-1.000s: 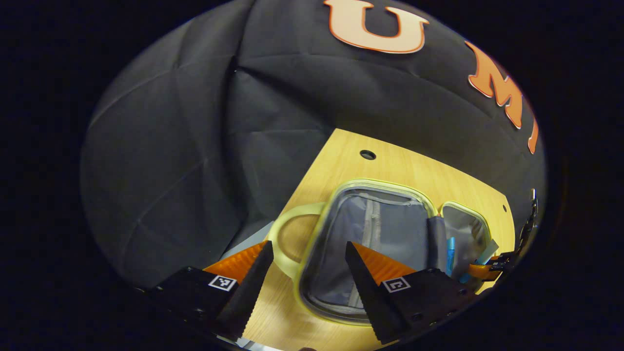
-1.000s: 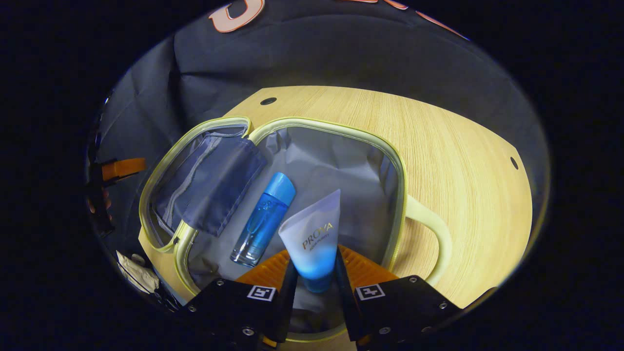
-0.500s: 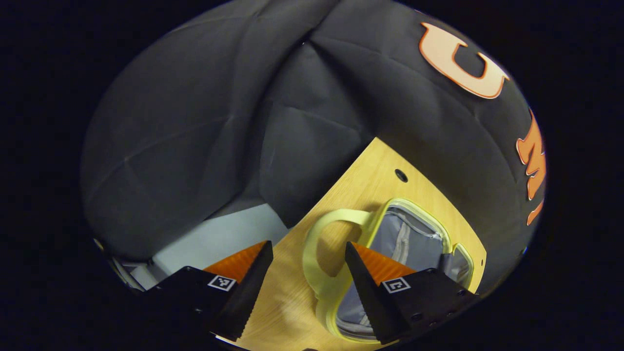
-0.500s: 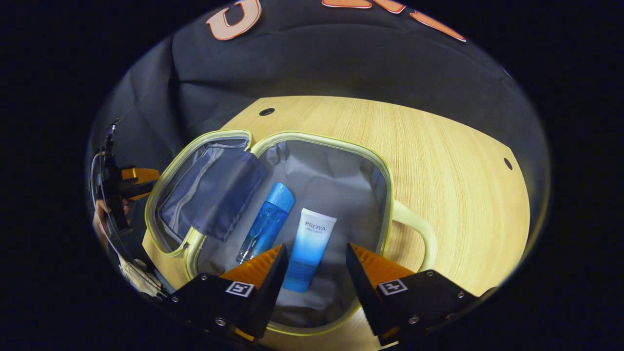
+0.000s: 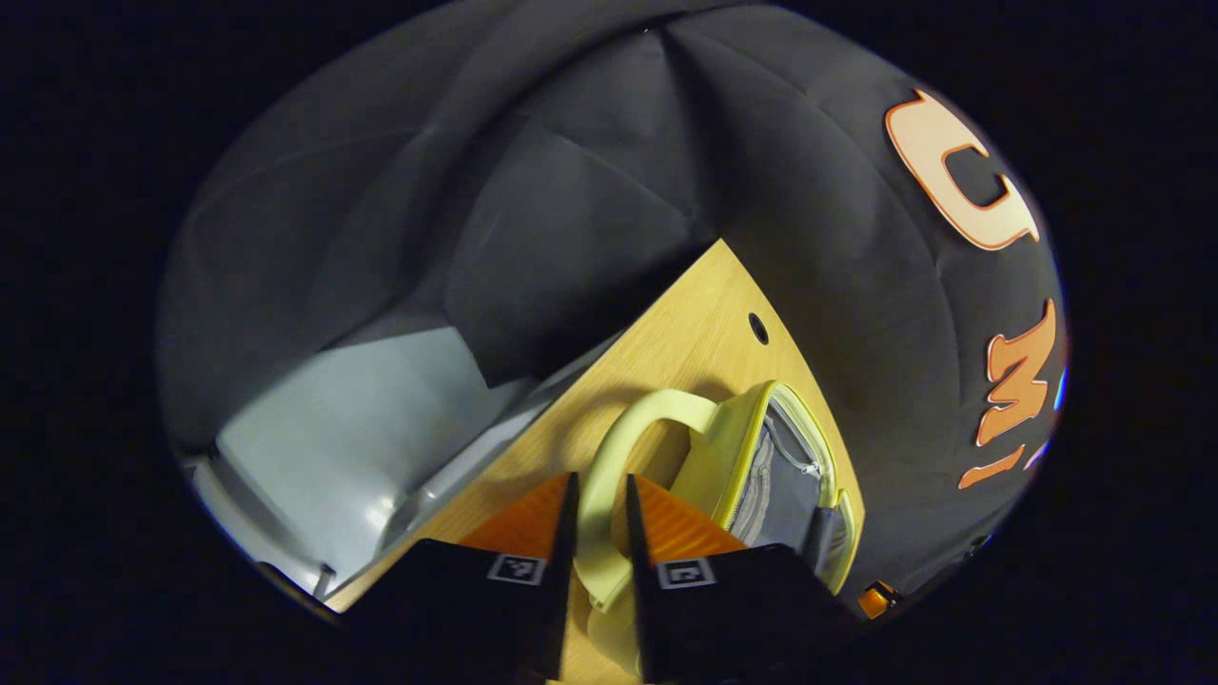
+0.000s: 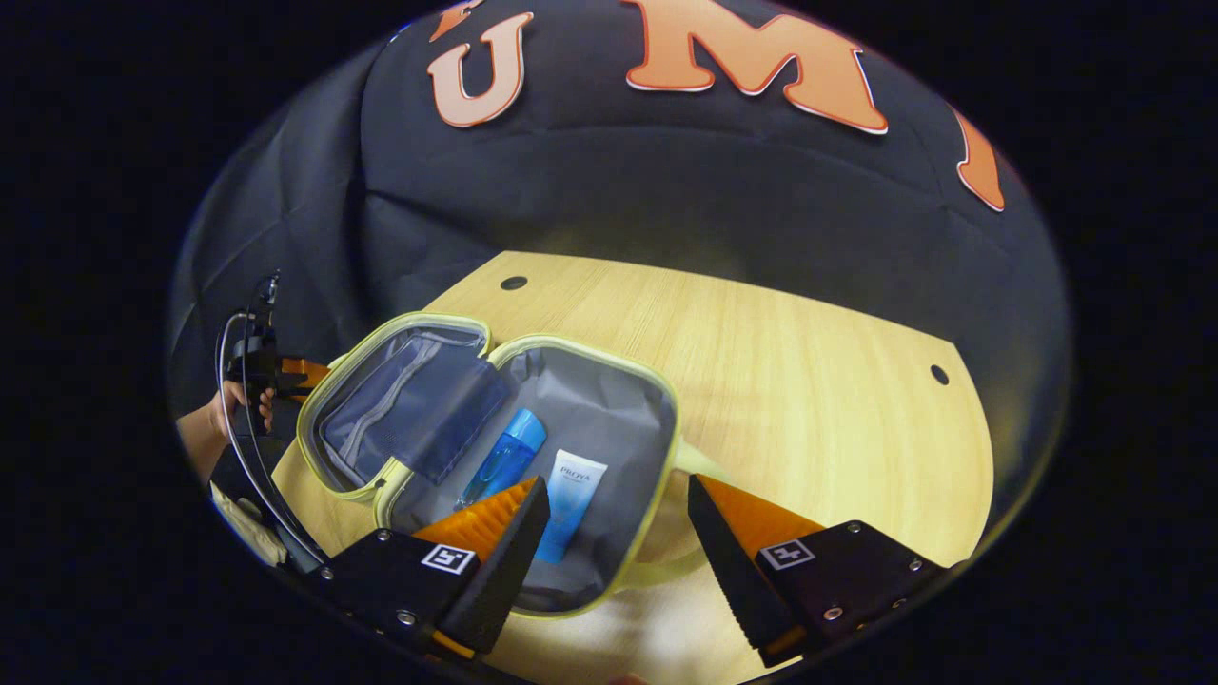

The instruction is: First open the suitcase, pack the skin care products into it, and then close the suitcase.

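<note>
Now the suitcase (image 6: 495, 457) lies open on the table (image 6: 790, 381), towards the table's left edge as the right gripper view shows it, its two grey-lined halves rimmed in pale yellow-green. One half carries a dark mesh pocket; in the other half lie a blue bottle (image 6: 502, 457) and a white-and-blue tube (image 6: 571, 502) side by side, just apart, both flat on the lining. A pale handle (image 6: 695, 466) juts from that half's rim towards the middle of the table.

In the left gripper view the half with the mesh pocket stands tipped up on edge, lining facing away from the camera side, and its own looped handle (image 5: 609, 476) rises from its rim. The left hand-held gripper (image 5: 598, 533) is closed on this handle, both fingers pressing the loop between them. The same gripper, with the hand (image 6: 228, 404) that holds it, appears at the far left of the right gripper view, beside the suitcase.

The right hand-held gripper (image 6: 618, 533) hangs above the near rim of the filled half, jaws wide apart and holding nothing. Two small round holes mark the table's far side.
</note>
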A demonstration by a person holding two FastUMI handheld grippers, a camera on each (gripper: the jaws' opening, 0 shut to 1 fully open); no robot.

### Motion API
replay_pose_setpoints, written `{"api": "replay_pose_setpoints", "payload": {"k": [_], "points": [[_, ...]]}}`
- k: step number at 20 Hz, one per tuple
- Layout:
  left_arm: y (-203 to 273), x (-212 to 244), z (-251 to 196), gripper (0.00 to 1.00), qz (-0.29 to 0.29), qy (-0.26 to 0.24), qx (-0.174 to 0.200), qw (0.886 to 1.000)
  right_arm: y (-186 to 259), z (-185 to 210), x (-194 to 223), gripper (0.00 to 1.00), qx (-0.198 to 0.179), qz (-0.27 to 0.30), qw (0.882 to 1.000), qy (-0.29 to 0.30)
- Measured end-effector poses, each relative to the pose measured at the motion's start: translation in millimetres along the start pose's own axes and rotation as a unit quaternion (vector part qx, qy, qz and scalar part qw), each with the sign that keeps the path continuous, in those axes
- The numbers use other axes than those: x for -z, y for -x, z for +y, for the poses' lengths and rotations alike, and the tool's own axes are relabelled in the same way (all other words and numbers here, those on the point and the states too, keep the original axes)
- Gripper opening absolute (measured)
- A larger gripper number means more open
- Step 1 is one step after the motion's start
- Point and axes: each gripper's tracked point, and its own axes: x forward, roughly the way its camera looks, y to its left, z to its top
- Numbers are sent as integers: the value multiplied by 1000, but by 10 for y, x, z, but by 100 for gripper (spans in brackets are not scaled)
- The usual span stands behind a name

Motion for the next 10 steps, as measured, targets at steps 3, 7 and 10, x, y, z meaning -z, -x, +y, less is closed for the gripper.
{"api": "replay_pose_setpoints", "payload": {"k": [3,7,10], "points": [[151,-147,-244,25,-33,-12,54,998,164,-191,-70,93,24,-20,1000,5],[384,-260,-464,5,-62,-31,49,996,358,-347,-152,93,37,-47,998,21],[615,-338,-722,5,-88,-65,64,992,447,-449,-232,93,48,-67,996,32]]}}
